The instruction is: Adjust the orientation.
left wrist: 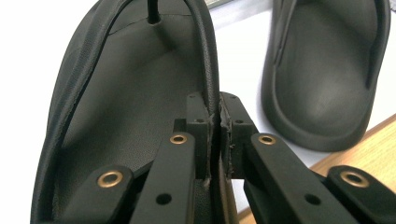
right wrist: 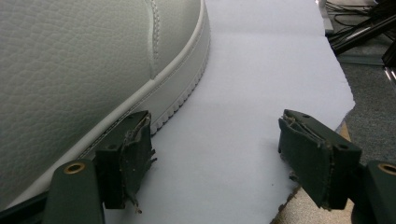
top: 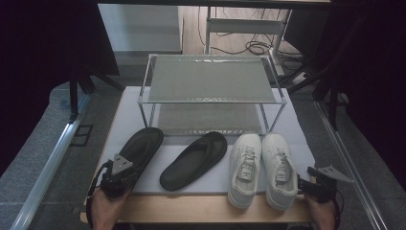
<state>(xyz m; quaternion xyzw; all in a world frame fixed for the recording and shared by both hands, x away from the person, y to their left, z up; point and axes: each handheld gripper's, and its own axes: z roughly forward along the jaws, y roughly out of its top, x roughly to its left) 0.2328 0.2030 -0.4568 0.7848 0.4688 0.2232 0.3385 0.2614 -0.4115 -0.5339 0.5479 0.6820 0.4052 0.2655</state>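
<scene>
Two black flip-flops lie on the white mat (top: 292, 129), the left one (top: 143, 143) and the right one (top: 196, 158). My left gripper (top: 127, 170) is at the left flip-flop's heel end. In the left gripper view it (left wrist: 218, 116) is shut on that flip-flop's thin side strap (left wrist: 208, 56) above the footbed (left wrist: 126, 107); the other flip-flop (left wrist: 322, 79) lies to the right. A pair of white sneakers (top: 261, 167) stands side by side on the right. My right gripper (top: 302, 184) is open just beside the right sneaker's heel (right wrist: 84, 70), nothing between its jaws (right wrist: 219, 149).
A metal shoe rack (top: 210, 101) with two grey mesh shelves stands at the back of the mat. The wooden table edge (top: 201, 208) runs along the front. Grey floor, table legs and cables surround the table; the mat's right edge (right wrist: 343, 93) is close to my right gripper.
</scene>
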